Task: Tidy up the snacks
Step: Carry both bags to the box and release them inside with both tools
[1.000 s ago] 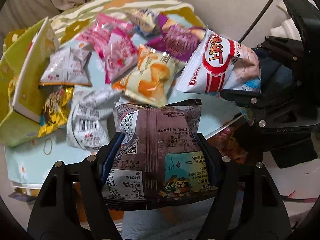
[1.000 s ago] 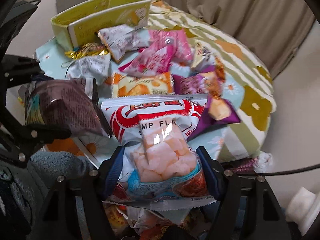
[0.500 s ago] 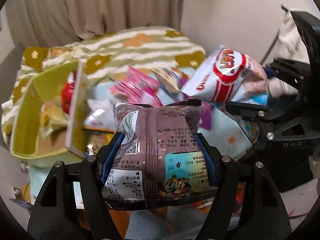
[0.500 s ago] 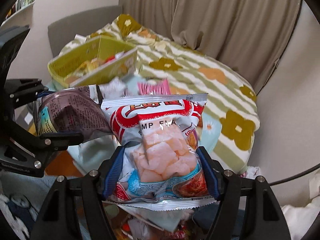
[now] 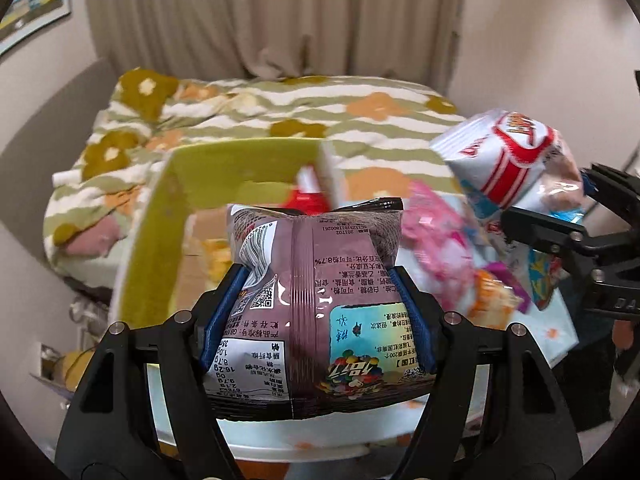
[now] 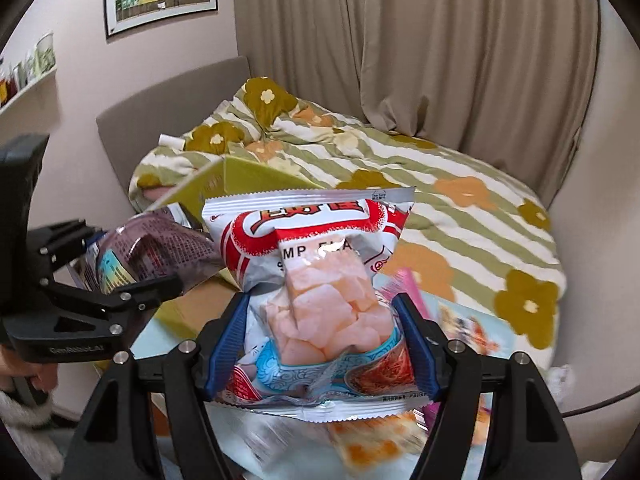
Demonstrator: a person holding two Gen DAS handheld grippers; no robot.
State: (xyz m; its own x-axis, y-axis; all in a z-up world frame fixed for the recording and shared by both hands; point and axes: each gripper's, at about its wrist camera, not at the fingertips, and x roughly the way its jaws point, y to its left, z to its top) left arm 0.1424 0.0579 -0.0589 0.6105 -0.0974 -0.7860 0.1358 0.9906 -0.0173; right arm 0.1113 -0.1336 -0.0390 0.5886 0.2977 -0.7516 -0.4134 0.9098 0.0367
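Observation:
My left gripper is shut on a purple-brown snack bag, held up in front of the open yellow-green box. The box holds a red packet and yellow snacks. My right gripper is shut on a white and red shrimp-chip bag, held above the table. That bag also shows in the left wrist view, to the right of the box. The purple-brown bag shows in the right wrist view, at the left by the box.
Pink and orange snack bags lie blurred on the light-blue table. A bed with a striped floral blanket stands behind. Curtains and walls close the back.
Both grippers have risen and tilted up with their bags. The view swung from the snack pile on the table toward the box, bed and curtains. The left bag now sits before the box opening.

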